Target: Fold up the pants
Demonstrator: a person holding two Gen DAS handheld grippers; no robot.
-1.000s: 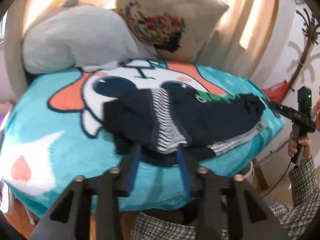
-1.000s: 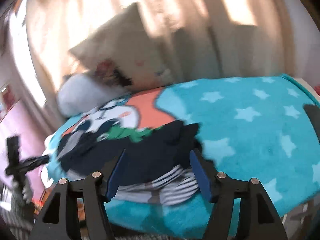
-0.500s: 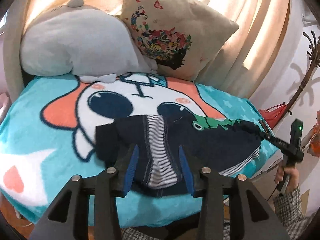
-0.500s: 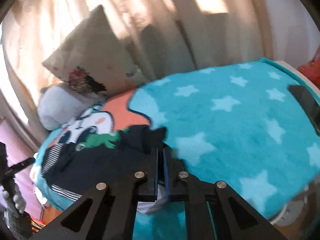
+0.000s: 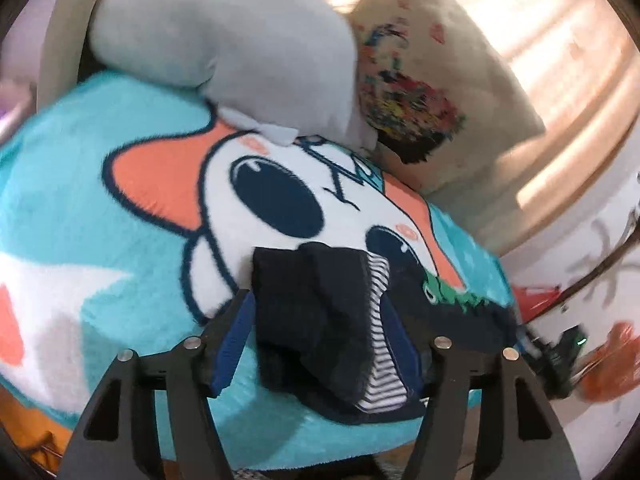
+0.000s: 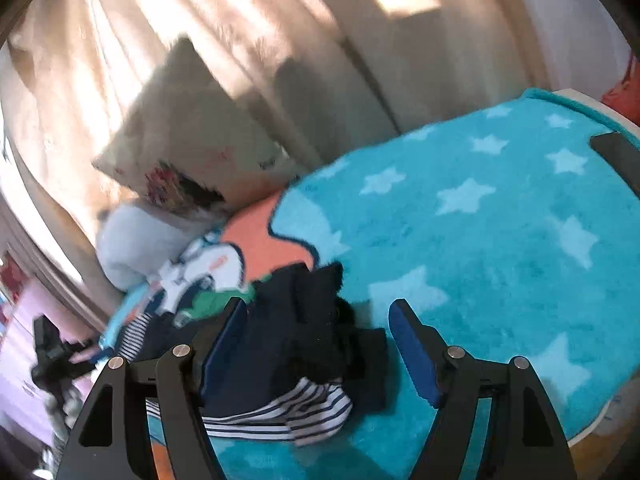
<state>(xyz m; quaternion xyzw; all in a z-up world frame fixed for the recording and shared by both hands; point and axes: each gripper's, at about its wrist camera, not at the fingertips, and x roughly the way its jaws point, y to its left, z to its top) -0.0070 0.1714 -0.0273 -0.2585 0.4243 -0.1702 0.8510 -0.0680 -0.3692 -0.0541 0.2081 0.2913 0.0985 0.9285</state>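
Pants (image 5: 320,320) are lying bunched on the teal cartoon blanket (image 5: 100,220) covering the bed, near its front edge. Dark navy cloth, with a striped lining (image 5: 378,308) showing where the layers are turned back; green print (image 5: 452,294) showing toward the far end.

Left tool (image 5: 320,340) is straddling the near end of the garment, jaws spread, cloth sitting between the blue pads but not pinched. Right tool (image 6: 320,344) is likewise spread wide over the other end, with the navy heap (image 6: 304,320) and its striped edge (image 6: 288,412) lying between the fingers, nothing gripped.

Handling judgement: soft, light, limp knit; it is going to sag and slump when lifted, and the loose layers are likely to slide over each other. The plush blanket probably drags at it a little. Best hold looks to be a hemmed or banded edge at each end, taking all layers together so the striped inner layer is not left behind. Exact waistband position is hard to tell through the blur.

A grey cushion (image 5: 224,28) and a printed pillow (image 5: 420,92) are resting at the bed's head, well apart from the work.
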